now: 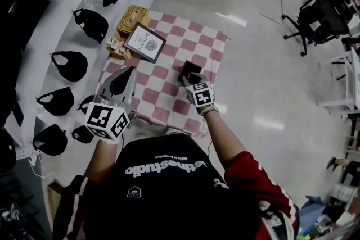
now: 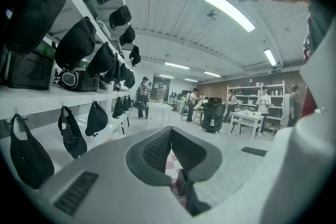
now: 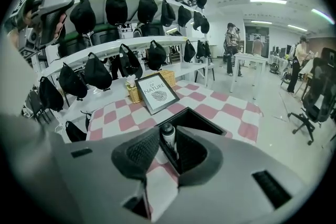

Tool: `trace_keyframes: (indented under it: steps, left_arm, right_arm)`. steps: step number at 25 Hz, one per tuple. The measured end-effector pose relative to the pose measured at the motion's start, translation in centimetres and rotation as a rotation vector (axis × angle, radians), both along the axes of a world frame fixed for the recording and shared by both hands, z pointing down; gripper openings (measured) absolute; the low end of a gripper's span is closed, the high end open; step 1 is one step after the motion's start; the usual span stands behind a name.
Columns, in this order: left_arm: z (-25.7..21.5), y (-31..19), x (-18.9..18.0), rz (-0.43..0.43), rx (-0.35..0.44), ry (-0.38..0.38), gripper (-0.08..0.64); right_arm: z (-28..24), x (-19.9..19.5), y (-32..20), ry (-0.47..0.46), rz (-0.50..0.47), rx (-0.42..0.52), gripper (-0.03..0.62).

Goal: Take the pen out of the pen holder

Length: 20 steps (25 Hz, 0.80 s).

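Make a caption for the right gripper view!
Right claw pinching the pen at the black holder on a checked cloth.

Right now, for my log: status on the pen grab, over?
Right claw shut on white-capped pen, not yet out of the black square pen holder. Left claw shut, empty. Nothing blocking.
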State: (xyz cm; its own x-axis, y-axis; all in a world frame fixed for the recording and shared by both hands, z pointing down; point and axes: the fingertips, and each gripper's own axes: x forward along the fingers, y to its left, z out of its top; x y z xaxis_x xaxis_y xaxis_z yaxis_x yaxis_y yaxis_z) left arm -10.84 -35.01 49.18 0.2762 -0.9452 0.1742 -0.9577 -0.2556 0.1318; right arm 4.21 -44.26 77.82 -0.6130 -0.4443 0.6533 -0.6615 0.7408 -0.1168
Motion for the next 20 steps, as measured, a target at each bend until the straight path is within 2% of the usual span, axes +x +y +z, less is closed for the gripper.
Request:
trace_keyframes:
  steps: [3, 20]
  left_arm:
    - [0.0, -0.3, -0.1, -0.004, -0.002, 0.002, 0.006]
    - [-0.4, -0.4, 0.2, -0.002, 0.015, 0.013, 0.006]
  right_arm:
    - [0.0, 0.1, -0.1, 0.01, 0.008, 0.014, 0.081]
    - [-1.5, 2.1, -1.5, 0.016, 0.074, 0.072, 0.074]
